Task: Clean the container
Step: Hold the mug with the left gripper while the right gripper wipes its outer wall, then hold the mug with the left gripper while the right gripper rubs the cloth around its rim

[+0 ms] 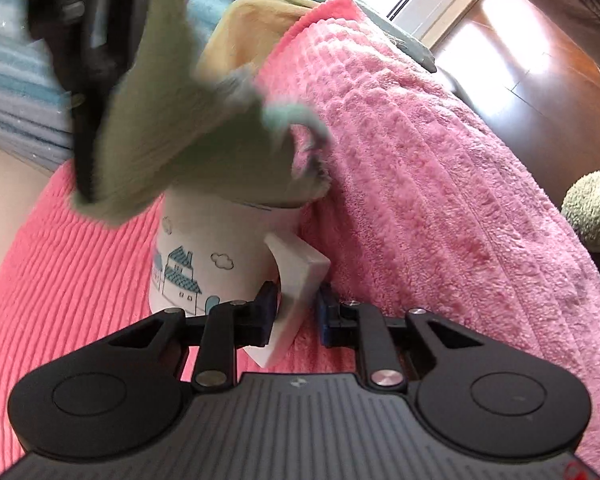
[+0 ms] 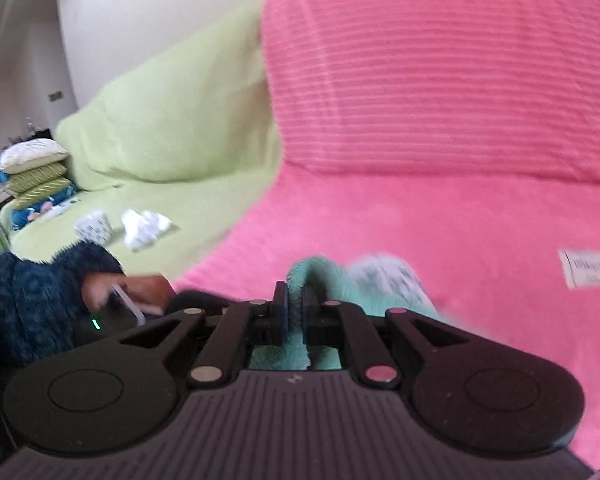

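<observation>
Wiping inside the white ceramic mug printed with blue houses [image 1: 204, 256], standing mid pink ribbed blanket [image 1: 440, 184], goes best if the left gripper [image 1: 294, 316] stays clamped on its handle while the right gripper [image 2: 294, 312], pinching the pale green fleece cloth [image 1: 204, 120], twists deep.

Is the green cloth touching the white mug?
Touching. In the left wrist view the green cloth drapes over the rim of the white mug and hangs into its opening, with no gap between them.
</observation>
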### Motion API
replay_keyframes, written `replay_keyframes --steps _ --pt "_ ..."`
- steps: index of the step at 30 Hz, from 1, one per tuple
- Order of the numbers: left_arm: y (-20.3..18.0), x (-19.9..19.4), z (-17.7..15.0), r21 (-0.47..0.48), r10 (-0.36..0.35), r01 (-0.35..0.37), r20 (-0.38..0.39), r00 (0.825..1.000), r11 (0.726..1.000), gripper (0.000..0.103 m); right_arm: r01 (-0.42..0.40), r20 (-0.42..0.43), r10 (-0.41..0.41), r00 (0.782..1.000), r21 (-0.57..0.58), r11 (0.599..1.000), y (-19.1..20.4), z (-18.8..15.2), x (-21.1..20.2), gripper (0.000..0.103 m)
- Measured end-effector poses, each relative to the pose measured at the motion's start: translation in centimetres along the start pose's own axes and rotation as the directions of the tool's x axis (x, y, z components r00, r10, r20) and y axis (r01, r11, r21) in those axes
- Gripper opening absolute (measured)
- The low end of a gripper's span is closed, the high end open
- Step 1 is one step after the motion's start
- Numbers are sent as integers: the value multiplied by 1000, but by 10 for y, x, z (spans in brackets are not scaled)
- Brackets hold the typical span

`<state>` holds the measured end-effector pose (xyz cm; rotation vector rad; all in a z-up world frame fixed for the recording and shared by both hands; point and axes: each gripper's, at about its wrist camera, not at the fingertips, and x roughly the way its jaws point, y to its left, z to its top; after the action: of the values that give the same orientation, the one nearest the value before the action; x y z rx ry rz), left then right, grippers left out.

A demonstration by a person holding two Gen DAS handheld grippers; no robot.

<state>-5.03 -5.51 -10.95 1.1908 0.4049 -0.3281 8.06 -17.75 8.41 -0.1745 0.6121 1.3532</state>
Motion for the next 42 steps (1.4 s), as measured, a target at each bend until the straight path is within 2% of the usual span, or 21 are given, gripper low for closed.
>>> replay_keyframes --steps 2,5,7,9,12,18,22,27,31,38,42 --pt "-1 0 0 12 0 0 0 1000 1000 23 -8 -6 8 1000 -36 999 1 6 7 5" --pt "-3 1 1 33 4 -4 0 1000 999 23 -23 -110 10 994 -115 993 1 9 36 5" --pt "-5 1 1 43 8 -8 -1 1000 999 23 -31 -200 -2 980 -166 986 -1 9 62 5" --pt "-5 1 1 42 9 -9 -1 1000 999 23 -31 -242 -25 970 -224 974 -6 12 78 2" --pt "-5 -1 2 35 11 -11 1 1000 999 24 -39 -221 -1 975 -174 984 -25 21 86 0" --pt "-3 -2 2 22 13 -13 -1 1000 1000 25 -31 -82 32 996 18 999 -70 22 82 0" --pt "-4 0 3 21 14 -14 -3 1000 1000 25 7 3 -7 1000 149 989 -99 13 75 1" --pt "-4 0 3 20 13 -13 -4 1000 1000 25 26 62 -45 997 283 959 -132 -3 74 1" --pt "-5 1 4 20 14 -13 -5 1000 1000 25 44 61 -69 996 336 941 -150 -16 74 1" --pt "-5 0 3 26 16 -16 -5 1000 1000 26 94 -14 -96 995 401 911 -173 -43 73 4" --pt "-5 0 3 25 18 -18 -5 1000 1000 27 170 -68 -156 985 365 915 -167 -47 62 4"
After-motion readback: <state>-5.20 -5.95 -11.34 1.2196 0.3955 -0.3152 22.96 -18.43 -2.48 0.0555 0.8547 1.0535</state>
